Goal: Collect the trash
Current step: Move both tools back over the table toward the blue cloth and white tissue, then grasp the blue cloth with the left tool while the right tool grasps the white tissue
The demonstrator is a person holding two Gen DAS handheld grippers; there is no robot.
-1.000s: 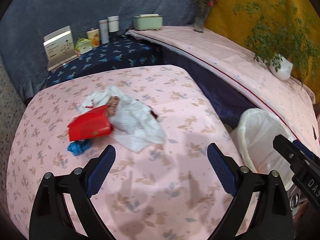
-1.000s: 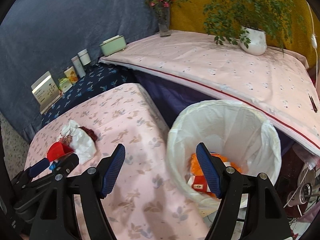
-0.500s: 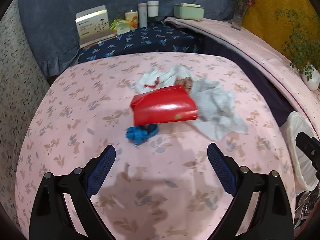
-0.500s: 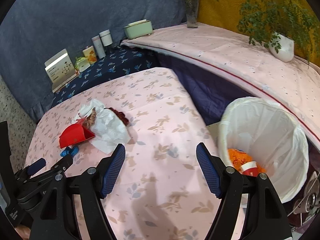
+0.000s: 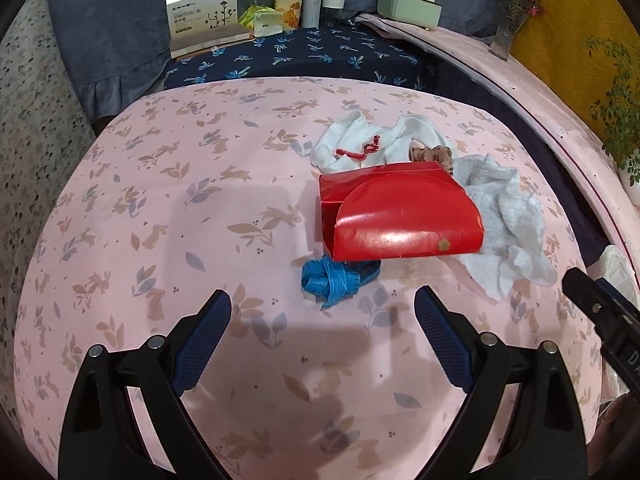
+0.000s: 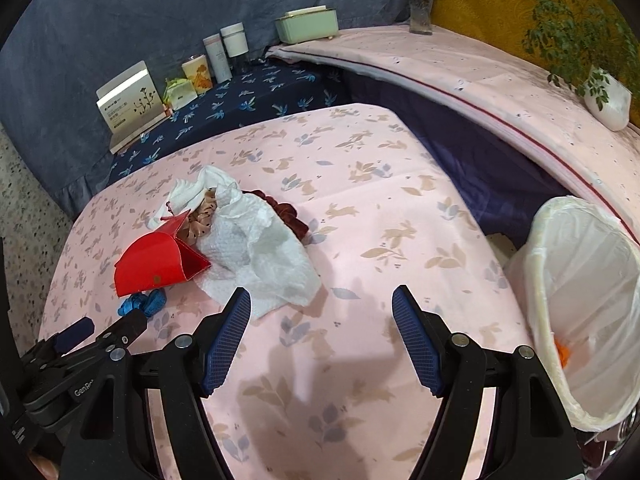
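Observation:
A heap of trash lies on the pink rabbit-print tablecloth (image 5: 180, 216): a red paper box (image 5: 400, 216) (image 6: 156, 264), a blue crumpled band (image 5: 336, 278) (image 6: 142, 305), white crumpled paper towels (image 5: 508, 232) (image 6: 256, 252), a brown spotted scrunchie (image 6: 204, 216) and a dark red scrunchie (image 6: 288, 216). My left gripper (image 5: 322, 312) is open, hovering just short of the blue band. My right gripper (image 6: 322, 308) is open and empty, with its left pad over the edge of the paper towel. The bin with a white liner (image 6: 588, 304) stands at the table's right side, something orange inside.
Behind the table a dark blue floral cloth (image 5: 320, 56) carries a white box (image 5: 204, 12), a yellow cup, two white bottles (image 5: 324, 0) and a green case (image 5: 410, 6). A pink-covered shelf (image 6: 480, 80) on the right holds a flower vase (image 6: 420, 0) and a potted plant (image 6: 604, 96).
Both grippers swung left from the bin toward the trash heap and came lower. The red box and blue band now sit close ahead of the left gripper; the bin slid to the right edge.

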